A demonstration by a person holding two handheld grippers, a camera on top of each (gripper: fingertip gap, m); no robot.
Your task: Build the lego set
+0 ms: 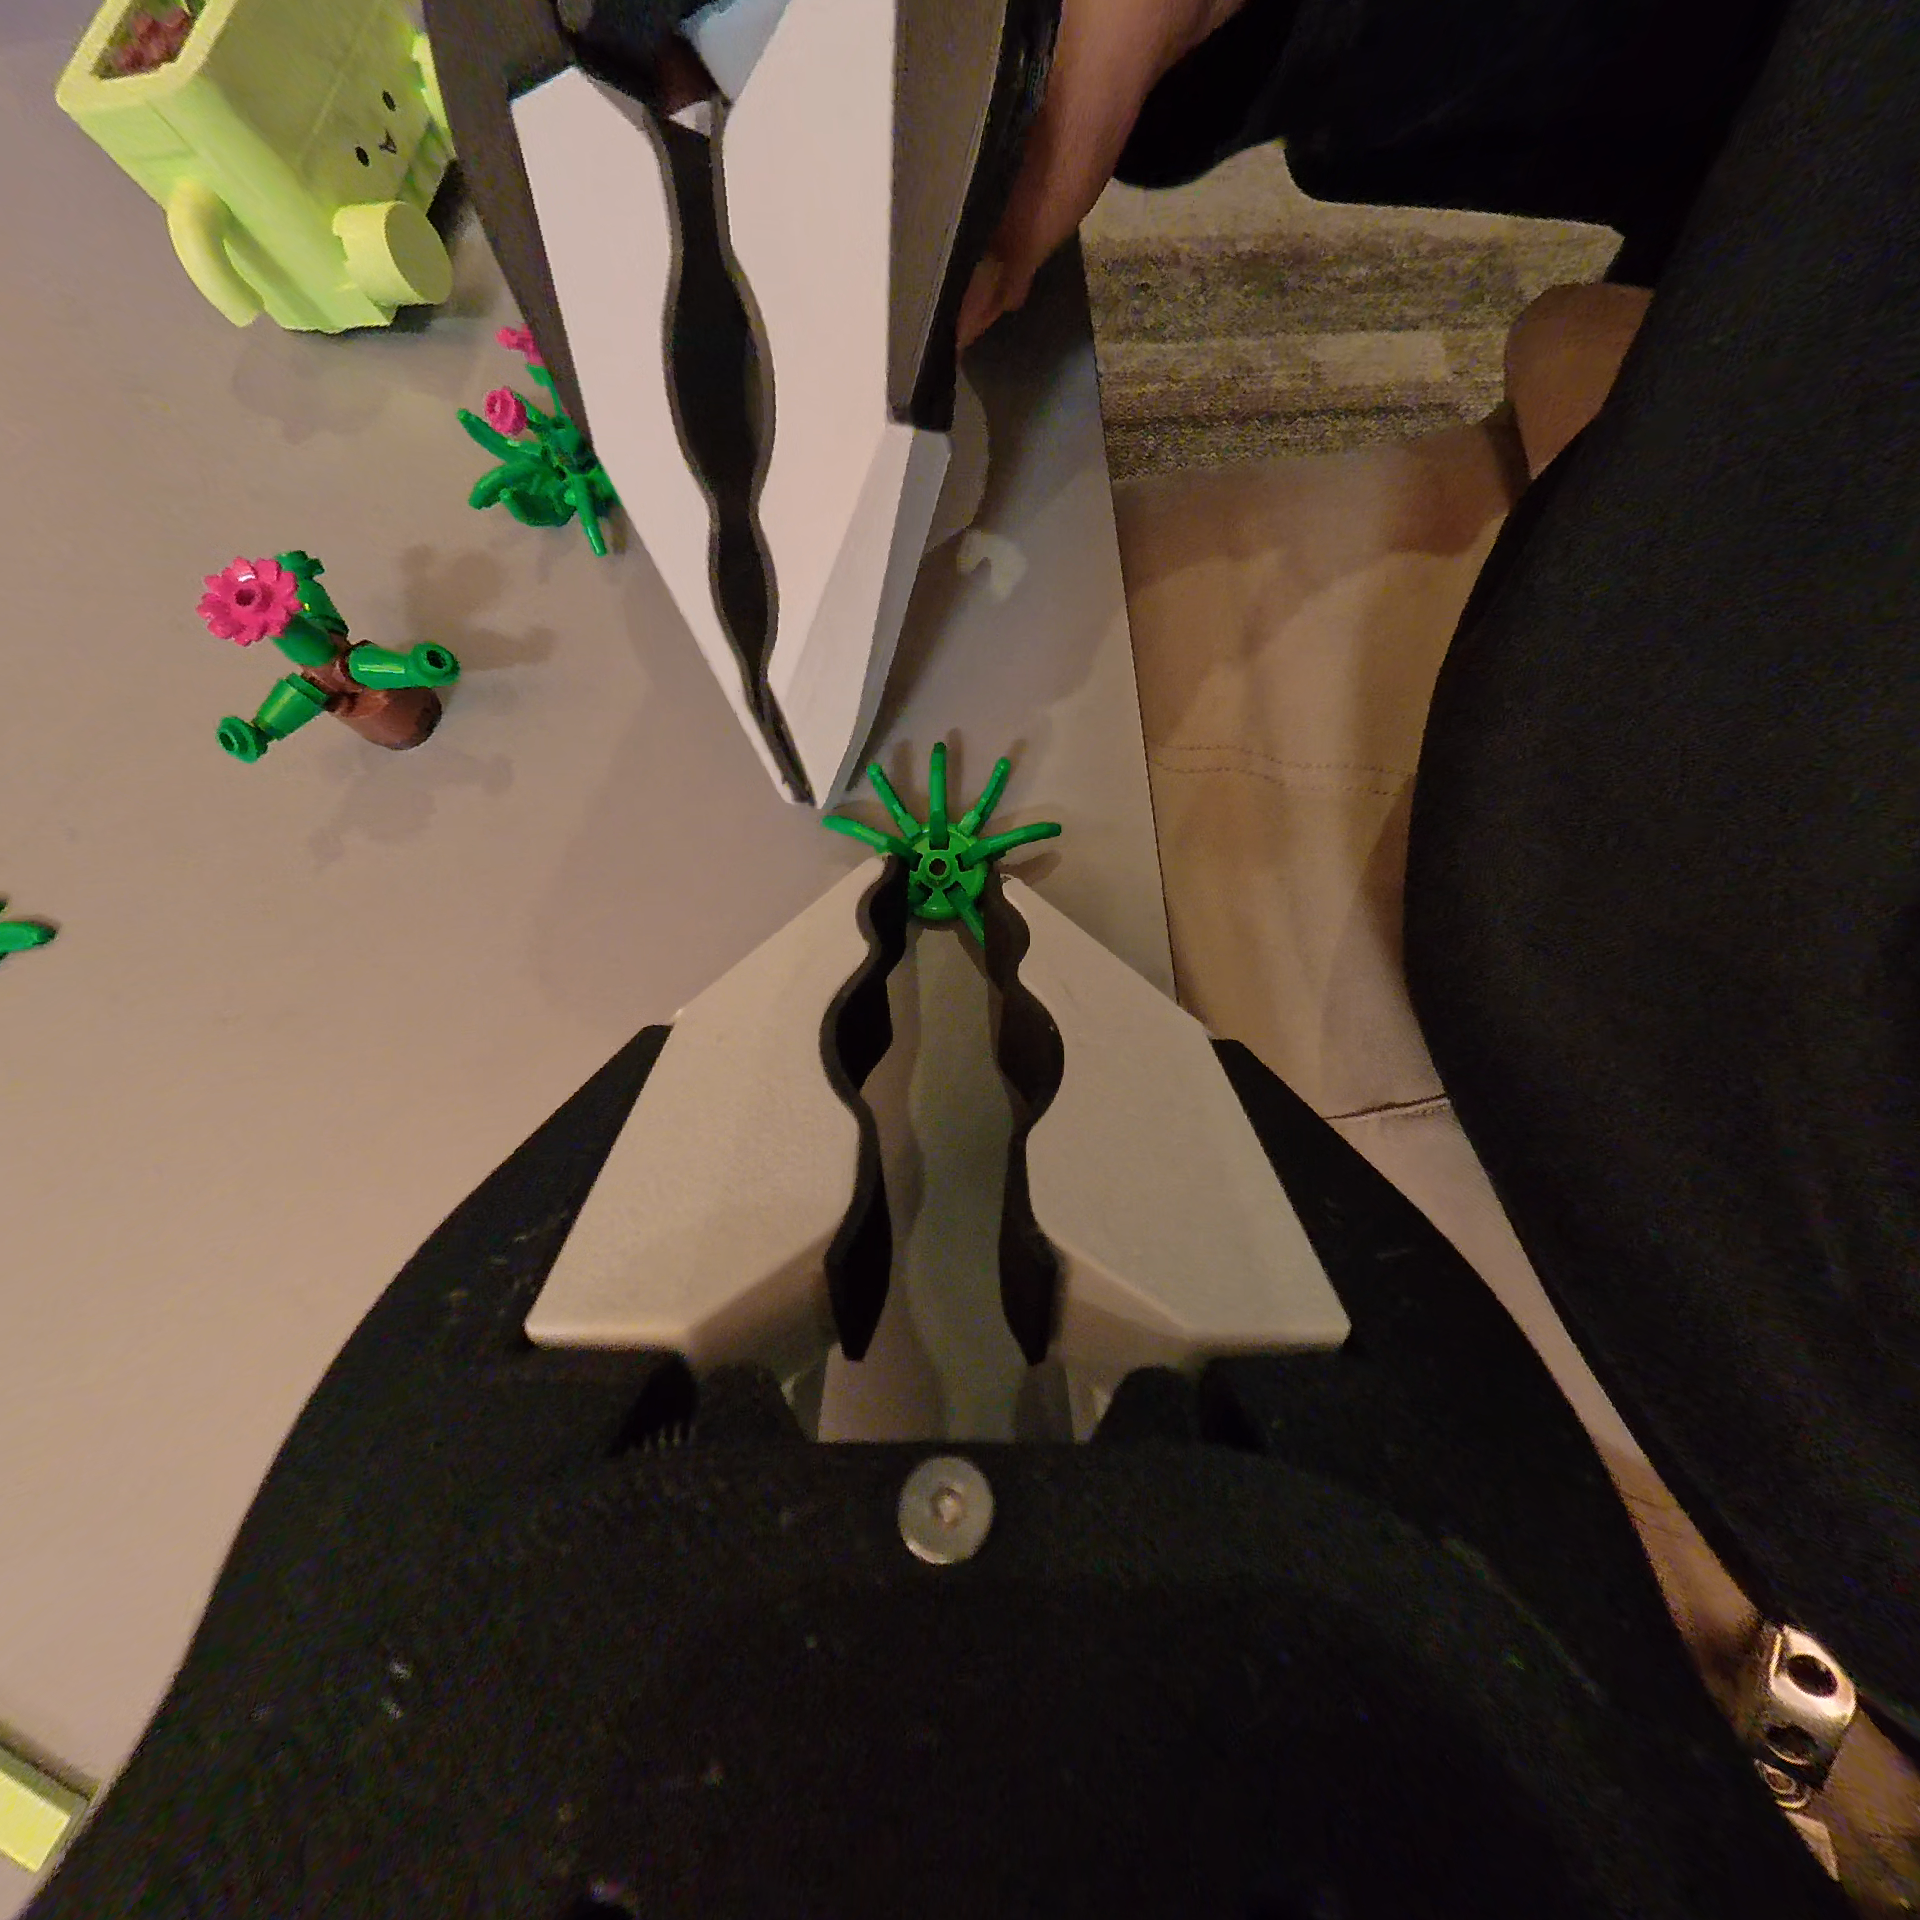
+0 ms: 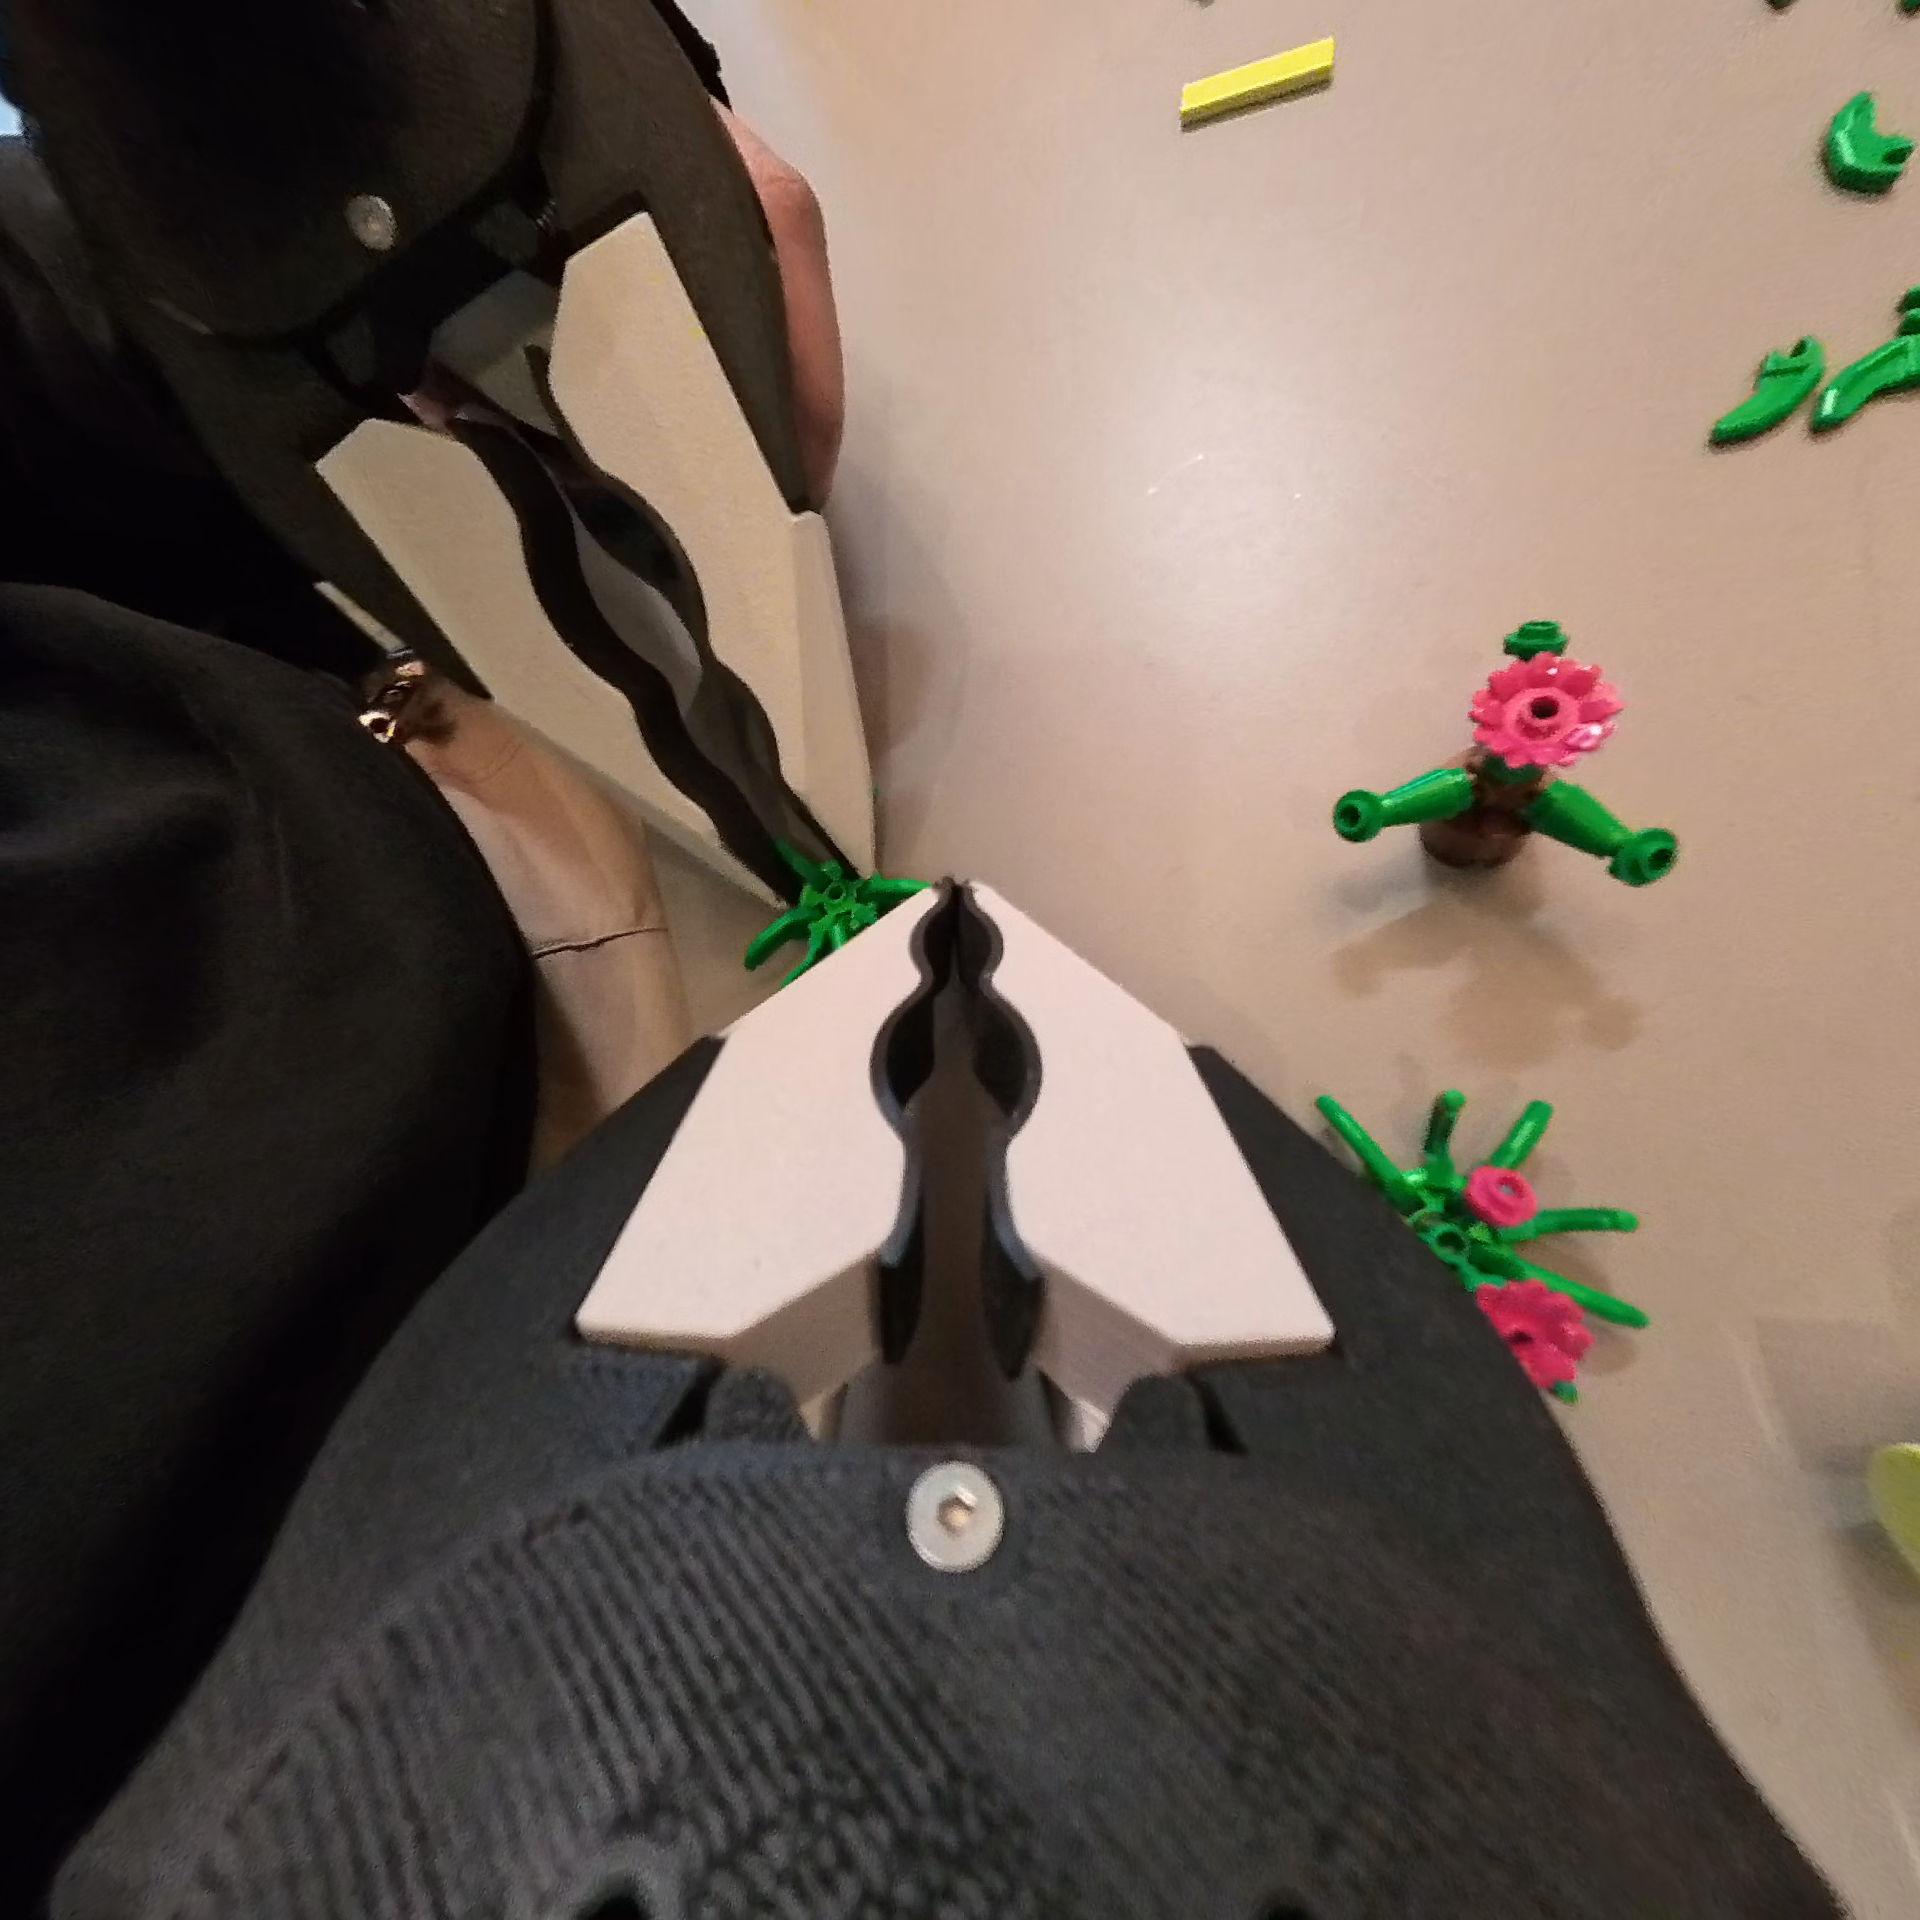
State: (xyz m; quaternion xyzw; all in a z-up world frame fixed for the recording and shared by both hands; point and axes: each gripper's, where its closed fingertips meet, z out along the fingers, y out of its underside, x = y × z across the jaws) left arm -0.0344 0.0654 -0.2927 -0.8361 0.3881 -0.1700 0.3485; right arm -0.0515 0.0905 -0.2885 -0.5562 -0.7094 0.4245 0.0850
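Landmark: a green spiky leaf piece [image 1: 940,868], held above the near edge of the grey table [image 1: 260,1039]; every place below is given from it.

Left gripper [image 1: 940,894]: its jaws are clenched on the hub of the leaf piece, pinched at the very tips.

Right gripper [image 2: 951,896]: its jaws are pressed together at the tips, and nothing is seen held between them. The tips are set just beside the leaf piece, at its upper left in the left wrist view; contact cannot be told.

Key relation: the 2 grippers meet nearly nose to nose, with the leaf piece between them. The hub's hole is faced toward the left camera, so its axis is judged to run along the left fingers. The spikes are fanned away from the left jaws, toward the right gripper.

Nearer tool: the leaf piece is already gripped by the left gripper; the right one is judged free to fetch a mating part.

Other pieces: a brown stump with 1 pink flower [image 1: 249,601] and a leafy cluster with 2 pink flowers [image 1: 535,457] are laid well left of the leaf piece in the left view.

Edges and room: the table edge and the person's lap lie just right of the leaf piece there; open table is spread to its left.
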